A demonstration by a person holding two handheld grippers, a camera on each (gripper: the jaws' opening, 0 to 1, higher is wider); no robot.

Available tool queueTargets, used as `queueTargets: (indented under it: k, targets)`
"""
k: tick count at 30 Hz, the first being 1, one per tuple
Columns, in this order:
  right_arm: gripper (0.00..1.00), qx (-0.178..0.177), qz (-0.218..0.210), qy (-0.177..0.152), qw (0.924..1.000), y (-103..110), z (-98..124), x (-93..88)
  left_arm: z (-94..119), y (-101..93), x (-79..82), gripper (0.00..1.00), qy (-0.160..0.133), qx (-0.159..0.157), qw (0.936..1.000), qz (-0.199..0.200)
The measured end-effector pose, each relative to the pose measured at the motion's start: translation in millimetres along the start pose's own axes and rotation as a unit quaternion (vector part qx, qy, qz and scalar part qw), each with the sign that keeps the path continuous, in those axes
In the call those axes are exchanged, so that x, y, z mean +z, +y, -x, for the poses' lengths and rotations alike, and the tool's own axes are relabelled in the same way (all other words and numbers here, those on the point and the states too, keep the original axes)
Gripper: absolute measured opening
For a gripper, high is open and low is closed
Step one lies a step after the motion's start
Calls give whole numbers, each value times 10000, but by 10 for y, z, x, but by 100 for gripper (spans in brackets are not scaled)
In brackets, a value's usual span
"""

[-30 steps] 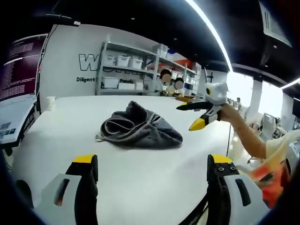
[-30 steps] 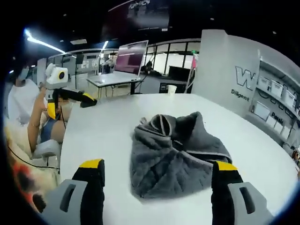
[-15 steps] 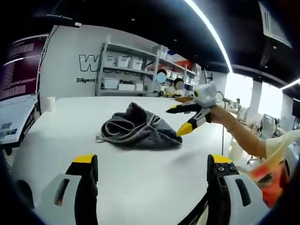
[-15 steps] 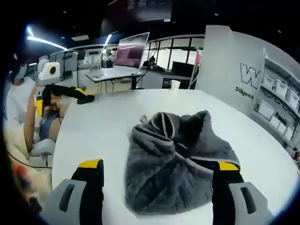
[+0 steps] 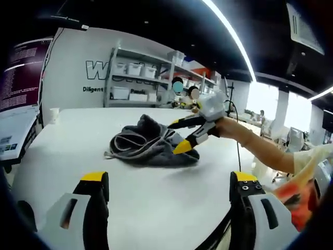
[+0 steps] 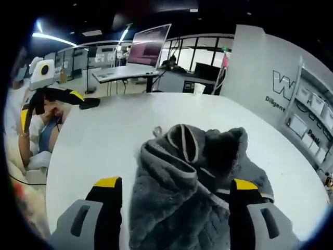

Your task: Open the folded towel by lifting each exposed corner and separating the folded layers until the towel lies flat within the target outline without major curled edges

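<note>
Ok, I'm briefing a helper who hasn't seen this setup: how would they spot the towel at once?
Find the big white table. Near its middle sits the towel, a dark grey fluffy heap, crumpled, with a paler band along its edges. It is the sole soft thing there; the right gripper reaches at it, jaws apart.

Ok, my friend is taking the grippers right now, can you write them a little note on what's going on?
Right gripper: open, jaws on either side of the gray towel, not closed on it.
Left gripper: open, held over the near edge of the white table, away from the towel.
Towel: bunched in a heap mid-table, trimmed edges curled up.
Done: nothing unfolded yet.
Left: grab a corner, peel the layers apart, spread it flat. I can't make out a target outline.
</note>
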State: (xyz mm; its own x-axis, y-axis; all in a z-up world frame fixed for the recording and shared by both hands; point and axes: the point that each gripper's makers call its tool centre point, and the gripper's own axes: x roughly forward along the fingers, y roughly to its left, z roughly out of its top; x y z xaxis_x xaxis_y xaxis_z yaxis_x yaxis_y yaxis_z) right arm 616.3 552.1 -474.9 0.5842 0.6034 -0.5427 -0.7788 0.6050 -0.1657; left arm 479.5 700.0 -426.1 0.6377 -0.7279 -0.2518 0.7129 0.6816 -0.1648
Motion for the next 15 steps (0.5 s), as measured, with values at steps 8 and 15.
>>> queueTargets:
  k: [8, 15]
  targets:
    - [72, 65, -159, -83, 9998, -65, -147, 35, -29, -6, -22, 94, 53, -59, 10000, 22]
    - [56, -8, -238, 27, 9997, -177, -290, -106, 15, -23, 32, 94, -24, -92, 10000, 3]
